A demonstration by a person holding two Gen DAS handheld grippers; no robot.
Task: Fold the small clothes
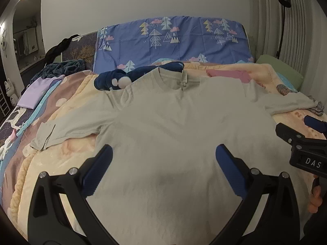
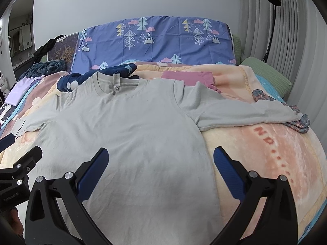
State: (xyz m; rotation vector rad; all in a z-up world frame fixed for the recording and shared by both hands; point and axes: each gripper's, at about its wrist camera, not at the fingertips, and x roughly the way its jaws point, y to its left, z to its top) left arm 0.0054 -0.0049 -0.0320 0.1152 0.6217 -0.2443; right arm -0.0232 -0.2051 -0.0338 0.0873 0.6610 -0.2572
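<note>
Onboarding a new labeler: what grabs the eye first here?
The pale grey T-shirt spread flat, sleeves out, across the middle of the peach blanket. Next, the blue tree-print pillow upright at the head of the bed. Both the left gripper and the right gripper hover open over the shirt's lower half.

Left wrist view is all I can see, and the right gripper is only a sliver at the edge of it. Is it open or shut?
Observer: Open. The right gripper has its jaws spread wide with nothing between them.
Operator: Okay, and where is it relative to the shirt?
Observer: It straddles the side edge of the grey T-shirt. One finger is over the fabric and the other is over the peach blanket.
</note>
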